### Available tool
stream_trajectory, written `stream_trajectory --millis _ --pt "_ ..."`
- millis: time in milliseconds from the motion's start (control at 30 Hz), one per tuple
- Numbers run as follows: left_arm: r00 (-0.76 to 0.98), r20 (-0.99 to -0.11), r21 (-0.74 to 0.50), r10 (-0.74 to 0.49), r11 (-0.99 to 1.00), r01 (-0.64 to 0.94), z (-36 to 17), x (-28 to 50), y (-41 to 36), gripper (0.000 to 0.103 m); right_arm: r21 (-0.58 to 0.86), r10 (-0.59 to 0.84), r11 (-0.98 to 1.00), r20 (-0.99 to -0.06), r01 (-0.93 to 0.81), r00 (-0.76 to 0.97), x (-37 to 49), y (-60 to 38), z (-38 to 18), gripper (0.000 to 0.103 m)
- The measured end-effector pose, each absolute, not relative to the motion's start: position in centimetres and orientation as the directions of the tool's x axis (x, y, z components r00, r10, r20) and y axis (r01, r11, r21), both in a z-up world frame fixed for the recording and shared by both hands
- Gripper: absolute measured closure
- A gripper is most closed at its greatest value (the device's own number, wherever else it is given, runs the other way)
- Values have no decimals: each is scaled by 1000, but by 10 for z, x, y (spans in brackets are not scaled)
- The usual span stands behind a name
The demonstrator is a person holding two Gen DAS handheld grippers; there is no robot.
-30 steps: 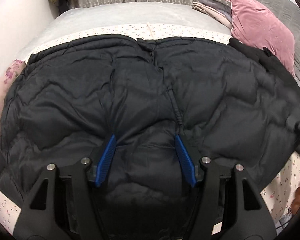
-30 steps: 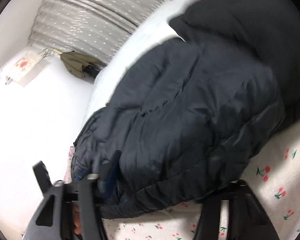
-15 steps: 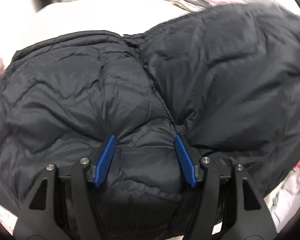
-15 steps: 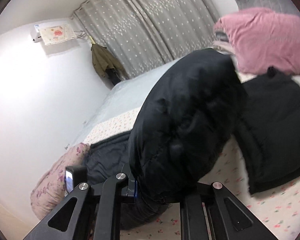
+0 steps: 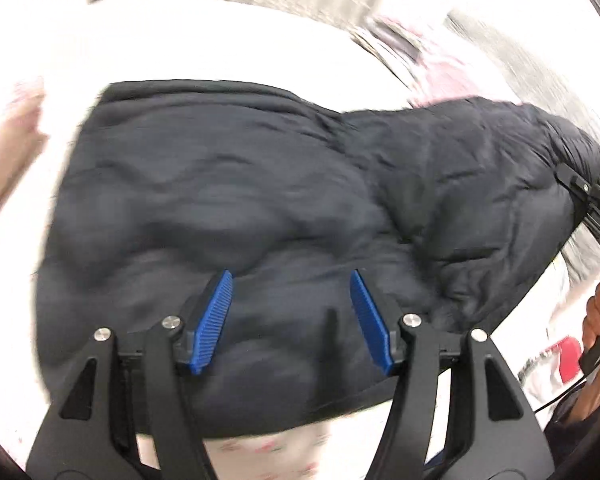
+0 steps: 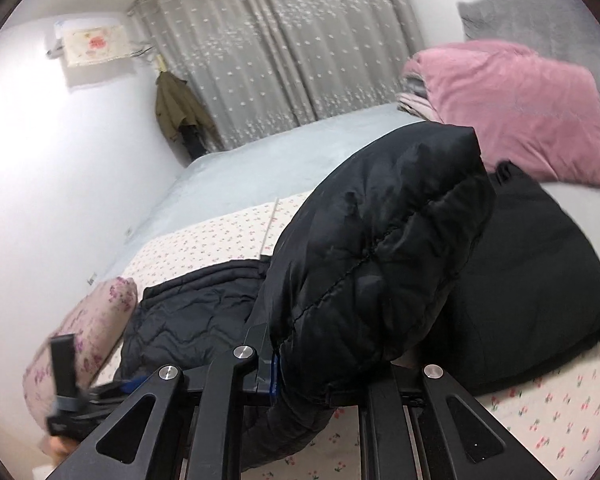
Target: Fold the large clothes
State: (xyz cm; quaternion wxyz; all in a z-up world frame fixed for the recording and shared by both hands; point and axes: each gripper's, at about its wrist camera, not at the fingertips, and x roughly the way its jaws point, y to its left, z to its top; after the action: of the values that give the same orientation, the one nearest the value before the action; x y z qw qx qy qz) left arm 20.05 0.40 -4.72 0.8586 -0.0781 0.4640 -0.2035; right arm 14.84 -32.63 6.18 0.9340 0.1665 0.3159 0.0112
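Observation:
A large black quilted down jacket [image 5: 220,208] lies on the bed. My left gripper [image 5: 290,312] is open, its blue pads [image 5: 214,320] hovering over the jacket's near edge with nothing between them. My right gripper [image 6: 324,372] is shut on the jacket's right side [image 6: 380,248] and holds that part lifted and bulging above the bed. In the left wrist view the right gripper [image 5: 584,192] shows at the far right, clamped on the raised fabric. The left gripper [image 6: 64,392] shows blurred at the lower left of the right wrist view.
The bed has a floral sheet [image 6: 548,408] and a grey blanket [image 6: 284,160]. A pink pillow [image 6: 516,104] and another black garment [image 6: 540,280] lie at the right. A floral pillow [image 6: 92,320] lies at the left by the white wall. Grey curtains [image 6: 284,56] hang behind.
My right gripper has lifted the jacket's right side up and carried it leftward over the rest. My left gripper stayed open and pulled back slightly; its view is blurred.

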Motion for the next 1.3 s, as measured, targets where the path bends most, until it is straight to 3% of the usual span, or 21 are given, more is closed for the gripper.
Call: stream_trajectory --millis 233,467,733,833,1033,1100,1167,1233,1300 --pt "479 -768 -394 -425 903 170 -98 198 59 40 171 149 983 -576 -59 804 148 -264 70 89" --pt "498 -716 -470 -490 865 176 -94 184 81 40 -40 180 967 -590 -251 787 168 -165 79 88" --pt "548 -640 -591 -538 801 96 -106 155 147 40 -291 210 771 -723 -566 658 191 -15 12 86" --pt "581 -638 -593 -505 804 48 -105 140 173 40 -270 216 726 -784 -633 582 208 16 -25 79" --pt "575 -678 -569 -458 822 -17 -112 130 199 40 -151 286 726 -821 -671 495 226 20 -54 61" --pt "578 -682 -562 -449 827 -20 -111 132 194 40 -161 286 701 -829 -695 481 223 22 -61 43" --pt "581 -683 -561 -443 827 -28 -108 136 187 40 -204 264 666 -836 -718 482 212 24 -64 36" --pt "587 -681 -566 -437 823 -44 -105 140 184 40 -253 239 631 -836 -733 494 192 29 -58 36" --pt "602 -677 -567 -424 822 -59 -106 144 185 40 -197 317 620 -823 -760 472 175 22 -36 36"
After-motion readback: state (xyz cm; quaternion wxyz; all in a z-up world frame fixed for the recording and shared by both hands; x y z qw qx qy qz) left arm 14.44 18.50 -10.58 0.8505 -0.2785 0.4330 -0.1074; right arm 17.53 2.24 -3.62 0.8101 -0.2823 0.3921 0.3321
